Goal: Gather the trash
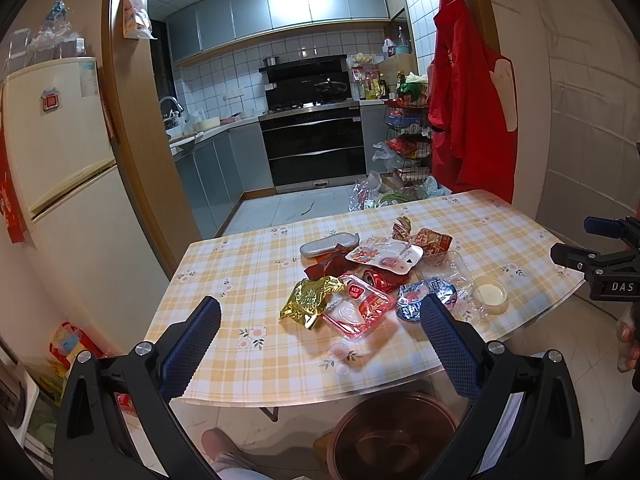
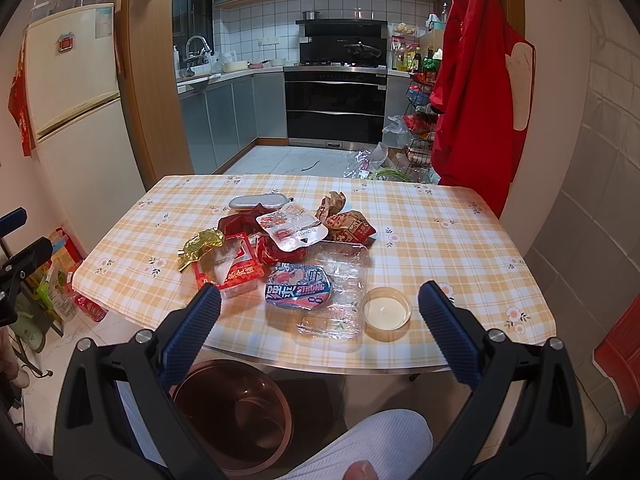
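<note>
A pile of trash lies on the checked table (image 1: 248, 280) (image 2: 440, 248): a gold foil wrapper (image 1: 310, 300) (image 2: 200, 246), a red clear packet (image 1: 356, 310) (image 2: 230, 270), a crushed blue can (image 1: 416, 300) (image 2: 298, 286), a clear plastic tray (image 2: 340, 280), a small round cup (image 1: 490, 294) (image 2: 387, 307), a crushed red can (image 1: 382, 276) (image 2: 276, 250) and brown wrappers (image 2: 346, 224). A copper bin (image 1: 394, 436) (image 2: 236, 412) stands on the floor under the near table edge. My left gripper (image 1: 320, 320) is open and empty before the table. My right gripper (image 2: 320, 308) is open and empty too.
A silver pouch (image 1: 330, 243) (image 2: 260, 201) lies behind the pile. A fridge (image 1: 60, 160) stands at left, a red garment (image 1: 468, 100) hangs at right. The right gripper shows at the left view's right edge (image 1: 600, 264). Bags lie on the floor by the table's left.
</note>
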Tool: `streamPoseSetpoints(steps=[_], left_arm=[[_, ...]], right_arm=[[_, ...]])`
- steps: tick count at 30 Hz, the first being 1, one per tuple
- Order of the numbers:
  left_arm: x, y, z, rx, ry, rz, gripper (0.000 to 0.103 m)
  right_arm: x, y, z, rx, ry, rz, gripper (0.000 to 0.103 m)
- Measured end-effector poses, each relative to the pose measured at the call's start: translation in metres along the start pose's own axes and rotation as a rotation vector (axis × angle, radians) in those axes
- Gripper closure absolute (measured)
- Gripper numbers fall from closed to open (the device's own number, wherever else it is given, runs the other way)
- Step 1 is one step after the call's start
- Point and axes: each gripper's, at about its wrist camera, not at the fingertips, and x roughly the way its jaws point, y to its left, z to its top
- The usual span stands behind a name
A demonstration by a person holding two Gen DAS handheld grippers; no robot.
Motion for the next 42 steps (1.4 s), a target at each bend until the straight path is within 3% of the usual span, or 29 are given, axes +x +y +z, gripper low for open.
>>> streamPoseSetpoints(steps=[42], left_arm=[[-0.0009,-0.0037,0.0016,0.004,0.000,0.003,0.005]], right_arm=[[-0.0008,0.0028,-0.0015,0.001,0.001,-0.001,0.006]])
